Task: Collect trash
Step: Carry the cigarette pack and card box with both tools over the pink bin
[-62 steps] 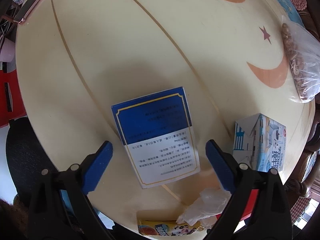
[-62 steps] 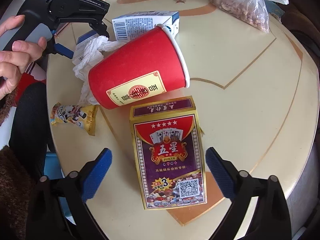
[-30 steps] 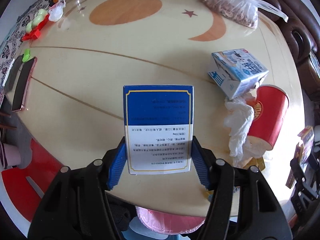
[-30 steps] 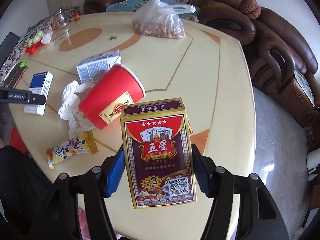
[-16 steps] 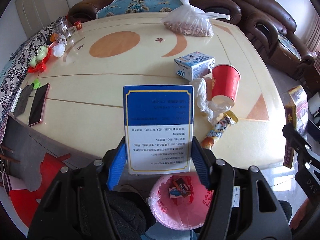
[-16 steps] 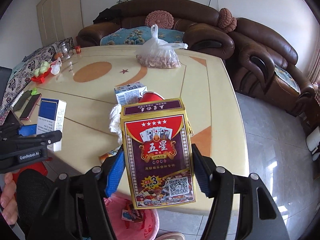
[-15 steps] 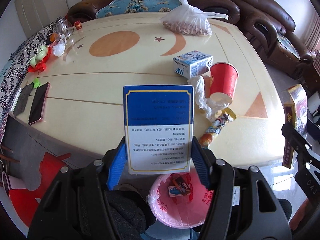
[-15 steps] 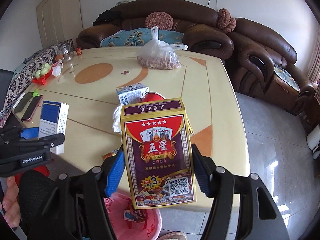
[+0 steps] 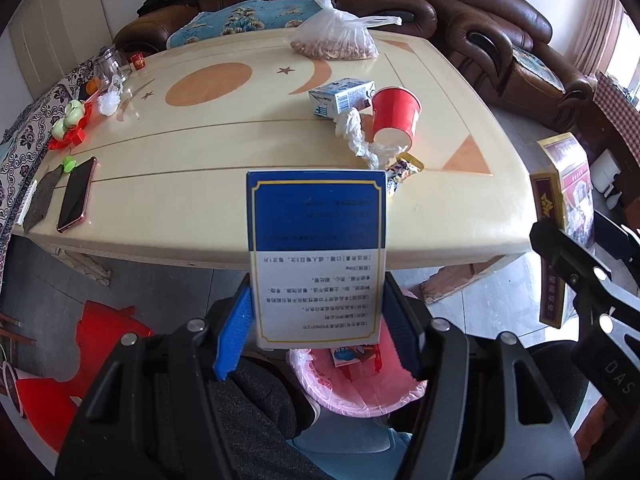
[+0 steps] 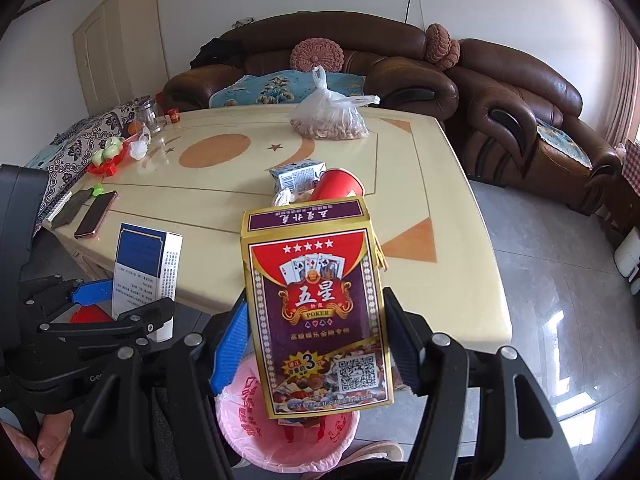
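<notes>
Both boxes have been lifted off the tabletop (image 9: 168, 200): the left hand-held gripper (image 9: 316, 334) is pinching the blue box (image 9: 316, 240) and the right hand-held gripper (image 10: 318, 354) the poker box (image 10: 316, 300), each now hovering above the pink bin (image 9: 360, 396) below, ready for dropping.

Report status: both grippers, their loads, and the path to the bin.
Left gripper shut on blue box. Right gripper shut on poker card box. Both above pink-lined bin. Nothing in the way; cup, carton, wrapper on table.
</notes>
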Tool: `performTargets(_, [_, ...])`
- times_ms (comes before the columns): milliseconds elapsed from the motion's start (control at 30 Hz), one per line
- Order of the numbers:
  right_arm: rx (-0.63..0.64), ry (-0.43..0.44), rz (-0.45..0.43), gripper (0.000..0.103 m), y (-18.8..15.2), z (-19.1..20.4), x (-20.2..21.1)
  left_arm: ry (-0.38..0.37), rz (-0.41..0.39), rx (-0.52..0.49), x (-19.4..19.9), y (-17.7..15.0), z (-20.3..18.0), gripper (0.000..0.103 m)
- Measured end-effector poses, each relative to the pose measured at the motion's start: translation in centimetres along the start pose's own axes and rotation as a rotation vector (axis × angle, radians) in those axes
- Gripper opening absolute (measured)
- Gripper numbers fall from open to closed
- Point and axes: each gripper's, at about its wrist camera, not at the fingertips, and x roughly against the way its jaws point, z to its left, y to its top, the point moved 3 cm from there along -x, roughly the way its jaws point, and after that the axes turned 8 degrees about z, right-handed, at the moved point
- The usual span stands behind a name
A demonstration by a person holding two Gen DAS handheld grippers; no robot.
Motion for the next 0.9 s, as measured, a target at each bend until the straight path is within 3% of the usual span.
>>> performTargets(400, [-0.009,0.002,0.035,0.061,-4.3,1.1,0.3,-0.058,0.026,-0.051,-1.1,-4.0,-0.4,0.061])
performTargets(900, [0.006,-0.007,0.170,0.061,-8.0,1.0,-4.8,-0.065,0.139,-0.118,-6.4,-6.5,-1.7,0.061])
